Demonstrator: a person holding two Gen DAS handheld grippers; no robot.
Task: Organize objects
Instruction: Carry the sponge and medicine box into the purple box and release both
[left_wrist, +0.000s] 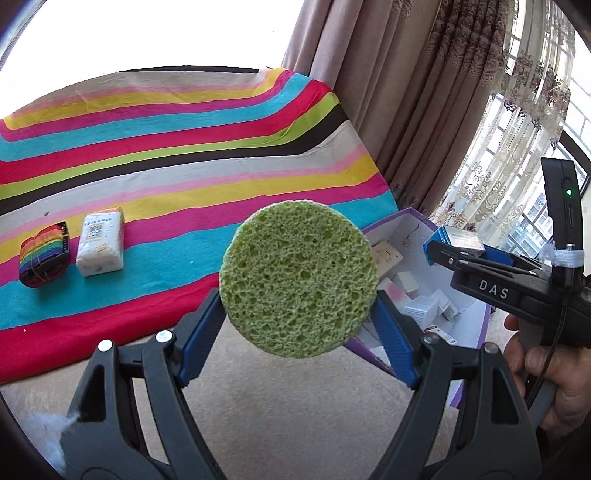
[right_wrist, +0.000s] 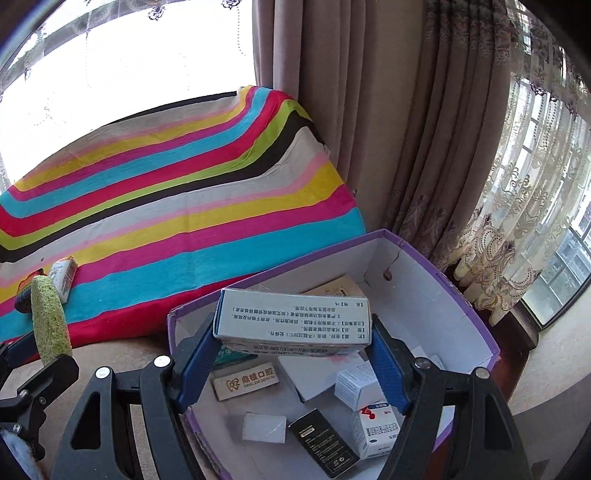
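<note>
On the striped blanket (left_wrist: 192, 155), near its left edge, a rainbow strap roll (left_wrist: 44, 258) lies just beside a white tissue pack (left_wrist: 100, 245); both rest flat and apart from the grippers. The left gripper (left_wrist: 299, 306) pinches a round green sponge (left_wrist: 297, 278) by its rim, one blue pad on each side, with the disc held upright above the floor just off the blanket's near edge. The sponge is judged light, soft and porous (it will squash under heavy pressure), so a moderate edge grip low on the disc, as now, appears adequate. To the right, the right gripper (right_wrist: 293, 354) is clamped across the ends of a long blue-and-white carton (right_wrist: 293, 325), which hangs level over the open purple box (right_wrist: 476, 317), above its near-left part. The carton is judged light, stiff cardboard with smooth faces; an end-to-end grip may let it swivel, and hard squeezing could crush it. The box stands on the floor beside the blanket's right edge and already holds several small cartons, among them a black packet (right_wrist: 323, 441) and a white bottle box (right_wrist: 380, 428). These leave little bare floor inside the box, so either item will probably come to rest on top of them. Curtains (right_wrist: 369, 129) hang behind the box, clear of both grippers.
</note>
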